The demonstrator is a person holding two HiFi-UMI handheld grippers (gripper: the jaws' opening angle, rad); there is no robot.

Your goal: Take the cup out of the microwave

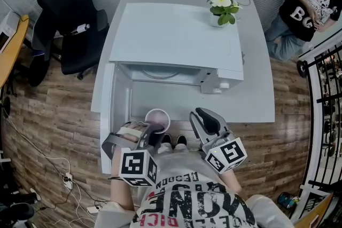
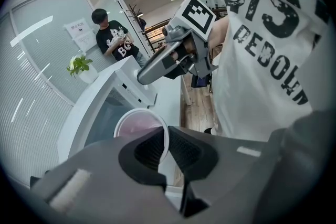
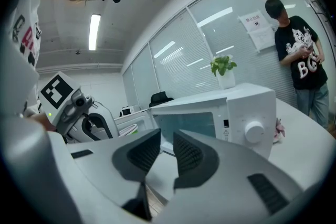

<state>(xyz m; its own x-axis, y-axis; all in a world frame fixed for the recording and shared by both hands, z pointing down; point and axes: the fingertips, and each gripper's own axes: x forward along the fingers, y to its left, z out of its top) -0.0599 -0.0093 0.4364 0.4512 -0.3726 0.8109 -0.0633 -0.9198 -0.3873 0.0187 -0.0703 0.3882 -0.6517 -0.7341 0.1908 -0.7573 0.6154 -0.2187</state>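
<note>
My left gripper steeply downward, clamped on the cup rim; my right gripper near level, jaws slightly apart, empty.

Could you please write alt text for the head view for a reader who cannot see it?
Seen from above, the left gripper pinches the rim of a pale pink cup in front of the open white microwave on a white table. The right gripper hovers empty beside it.
</note>
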